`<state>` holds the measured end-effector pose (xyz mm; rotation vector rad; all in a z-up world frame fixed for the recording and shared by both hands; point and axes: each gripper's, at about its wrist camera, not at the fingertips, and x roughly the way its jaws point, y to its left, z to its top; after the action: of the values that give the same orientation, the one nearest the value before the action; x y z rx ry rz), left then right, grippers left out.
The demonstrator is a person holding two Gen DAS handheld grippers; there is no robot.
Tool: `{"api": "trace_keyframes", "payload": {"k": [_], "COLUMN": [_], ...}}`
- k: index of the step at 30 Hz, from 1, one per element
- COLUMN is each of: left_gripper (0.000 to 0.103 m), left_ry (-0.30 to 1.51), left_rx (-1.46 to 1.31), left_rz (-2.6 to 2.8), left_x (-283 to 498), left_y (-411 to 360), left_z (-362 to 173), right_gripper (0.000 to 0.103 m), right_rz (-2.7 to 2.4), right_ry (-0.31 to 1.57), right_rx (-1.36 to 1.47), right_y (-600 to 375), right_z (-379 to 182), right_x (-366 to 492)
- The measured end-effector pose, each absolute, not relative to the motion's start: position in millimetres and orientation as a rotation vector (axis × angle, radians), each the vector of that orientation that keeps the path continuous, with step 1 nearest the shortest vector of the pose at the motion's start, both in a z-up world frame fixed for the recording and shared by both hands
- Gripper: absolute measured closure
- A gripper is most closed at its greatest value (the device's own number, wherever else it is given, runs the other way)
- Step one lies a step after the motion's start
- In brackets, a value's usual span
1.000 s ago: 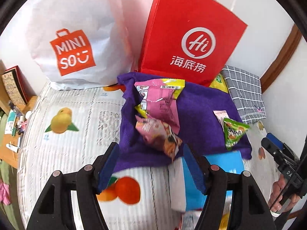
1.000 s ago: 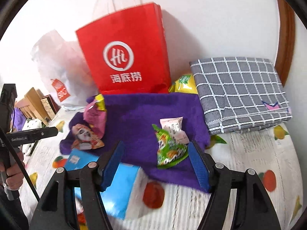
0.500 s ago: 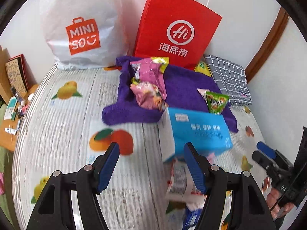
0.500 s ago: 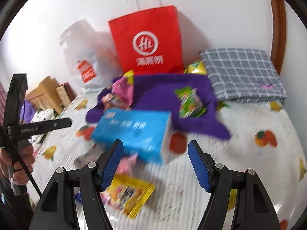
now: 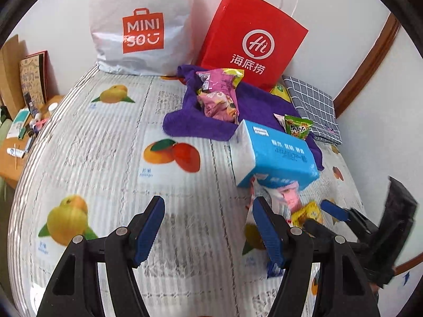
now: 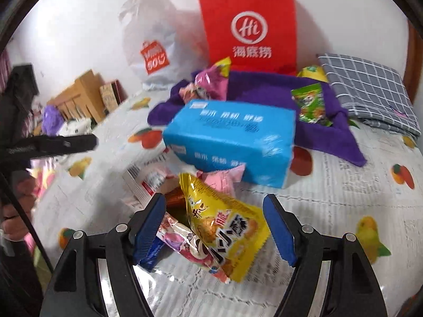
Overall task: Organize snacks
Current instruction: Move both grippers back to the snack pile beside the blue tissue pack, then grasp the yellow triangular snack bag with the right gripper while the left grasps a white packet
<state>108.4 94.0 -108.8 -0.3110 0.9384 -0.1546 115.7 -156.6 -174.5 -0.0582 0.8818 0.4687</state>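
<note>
A pile of snack packets lies on the fruit-print cover: a yellow packet [image 6: 224, 224], a pink-white packet [image 6: 182, 240] and a pink packet [image 6: 224, 181]. My right gripper [image 6: 214, 227] is open with its jaws either side of the yellow packet, not closed on it. A blue tissue pack [image 6: 230, 142] [image 5: 275, 155] lies just behind the pile. Pink snack bags [image 5: 219, 97] and a green packet [image 5: 297, 129] lie on a purple towel [image 5: 190, 124]. My left gripper [image 5: 208, 231] is open and empty over bare cover, left of the pile.
A red paper bag [image 5: 251, 42] and a white Miniso bag [image 5: 140, 26] stand against the back wall. A folded grey checked cloth [image 6: 370, 92] lies at the back right. Boxes and small items [image 5: 23, 100] sit beyond the left edge.
Both grippers have pulled back from the purple towel toward the near side. The snack pile in front of the blue pack has come into view, now between the right gripper's jaws.
</note>
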Motion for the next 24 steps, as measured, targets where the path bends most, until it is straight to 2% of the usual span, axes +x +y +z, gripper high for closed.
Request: {"api": "trace_keyframes", "payload": {"k": [6,7,11,24], "left_gripper": [0.036,0.036,0.036,0.036], "left_ry": [0.931,0.928,0.926,0.949], "left_rx": [-0.281,-0.279,-0.296,-0.281], "left_rz": [-0.156,-0.152,-0.150,-0.243], "left_x": [95,94,92,110], "left_y": [97,98,101,56], "left_z": [-111,-111,-113,-125], "right_gripper": [0.029,0.034,0.040,0.040], "right_rz": [0.420,0.419,0.398,0.230], "right_ry": [0.900,0.903,0.896,0.815], "right_rx": [-0.151,-0.156,-0.163,-0.027], "right_y": [-148,-149,-158,-234], "right_z": [-190,-191,-189,-179], "right_x": [112,112,109,106]}}
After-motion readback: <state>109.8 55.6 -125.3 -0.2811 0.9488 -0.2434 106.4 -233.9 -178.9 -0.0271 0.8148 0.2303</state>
